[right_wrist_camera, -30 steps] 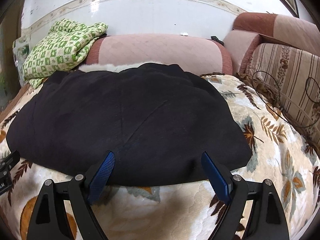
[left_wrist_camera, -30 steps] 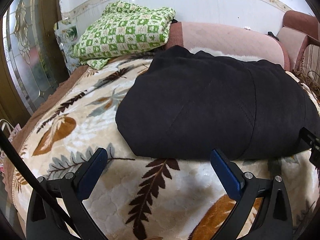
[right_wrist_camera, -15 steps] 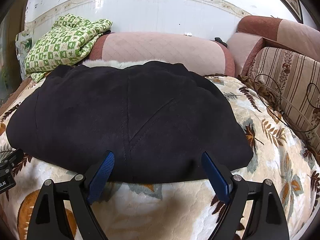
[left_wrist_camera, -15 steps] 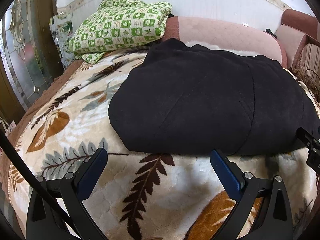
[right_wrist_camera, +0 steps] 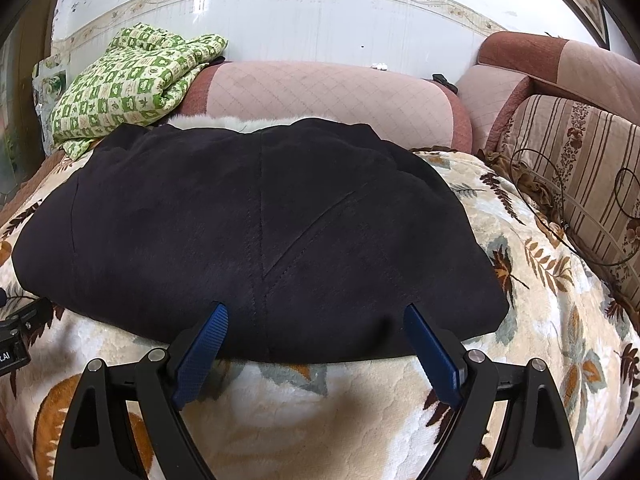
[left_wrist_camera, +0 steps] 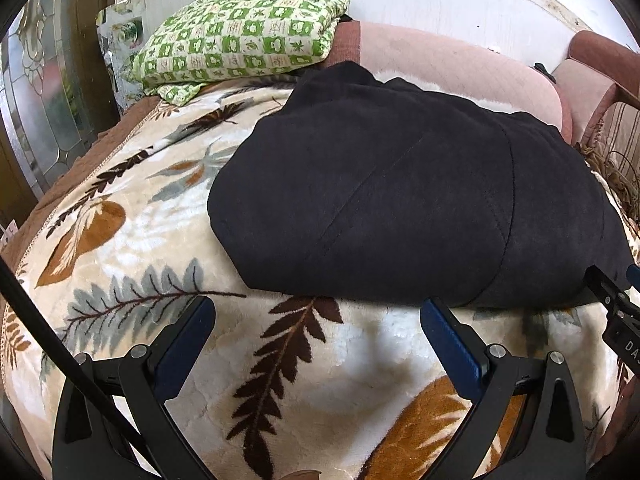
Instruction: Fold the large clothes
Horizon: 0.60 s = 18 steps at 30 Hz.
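A large black garment (left_wrist_camera: 400,200) lies folded into a thick flat bundle on a leaf-patterned blanket (left_wrist_camera: 132,264); it also shows in the right wrist view (right_wrist_camera: 256,232). My left gripper (left_wrist_camera: 316,316) is open and empty, just in front of the garment's near edge, not touching it. My right gripper (right_wrist_camera: 316,320) is open and empty, its fingertips at the garment's near edge. A white fur trim (right_wrist_camera: 208,122) shows at the garment's far side.
A green checked folded blanket (left_wrist_camera: 240,40) lies at the back left, on a pink sofa backrest (right_wrist_camera: 320,96). A striped cushion (right_wrist_camera: 580,168) stands at the right. A glass door (left_wrist_camera: 36,92) is at the left. The other gripper's edge (left_wrist_camera: 616,320) shows at the right.
Both grippers have drawn back a little from the garment and risen slightly. The garment has not moved. Both stay open.
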Available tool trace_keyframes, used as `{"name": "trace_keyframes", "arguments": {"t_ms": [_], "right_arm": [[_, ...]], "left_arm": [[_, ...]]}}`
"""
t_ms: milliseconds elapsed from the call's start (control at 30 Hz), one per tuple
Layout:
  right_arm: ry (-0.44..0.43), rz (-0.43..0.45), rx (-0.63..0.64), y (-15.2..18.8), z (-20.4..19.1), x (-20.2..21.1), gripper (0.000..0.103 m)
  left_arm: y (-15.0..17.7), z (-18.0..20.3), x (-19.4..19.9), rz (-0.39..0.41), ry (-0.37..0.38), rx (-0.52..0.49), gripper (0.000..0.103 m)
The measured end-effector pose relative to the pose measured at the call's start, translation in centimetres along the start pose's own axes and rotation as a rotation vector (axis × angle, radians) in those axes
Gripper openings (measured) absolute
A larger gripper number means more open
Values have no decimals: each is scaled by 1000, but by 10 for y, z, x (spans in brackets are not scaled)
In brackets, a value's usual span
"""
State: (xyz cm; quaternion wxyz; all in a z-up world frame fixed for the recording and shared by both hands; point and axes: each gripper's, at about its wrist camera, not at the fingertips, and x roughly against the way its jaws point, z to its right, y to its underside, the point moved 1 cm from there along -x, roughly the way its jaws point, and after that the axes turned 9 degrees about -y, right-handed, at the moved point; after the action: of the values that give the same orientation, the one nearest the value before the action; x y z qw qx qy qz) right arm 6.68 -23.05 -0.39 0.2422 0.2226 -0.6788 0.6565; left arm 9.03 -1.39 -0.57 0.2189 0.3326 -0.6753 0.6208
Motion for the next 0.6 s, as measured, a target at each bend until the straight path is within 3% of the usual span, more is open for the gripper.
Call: {"name": "trace_keyframes", "arguments": {"t_ms": [300,600], "right_arm": [[33,-1,42,1,-6,-1,93],[63,-9,90,2,-11,0,94]], "left_arm": [[-1,5,16,81,-4,-21,102],[3,15,16,86,-10,-62,102]]}}
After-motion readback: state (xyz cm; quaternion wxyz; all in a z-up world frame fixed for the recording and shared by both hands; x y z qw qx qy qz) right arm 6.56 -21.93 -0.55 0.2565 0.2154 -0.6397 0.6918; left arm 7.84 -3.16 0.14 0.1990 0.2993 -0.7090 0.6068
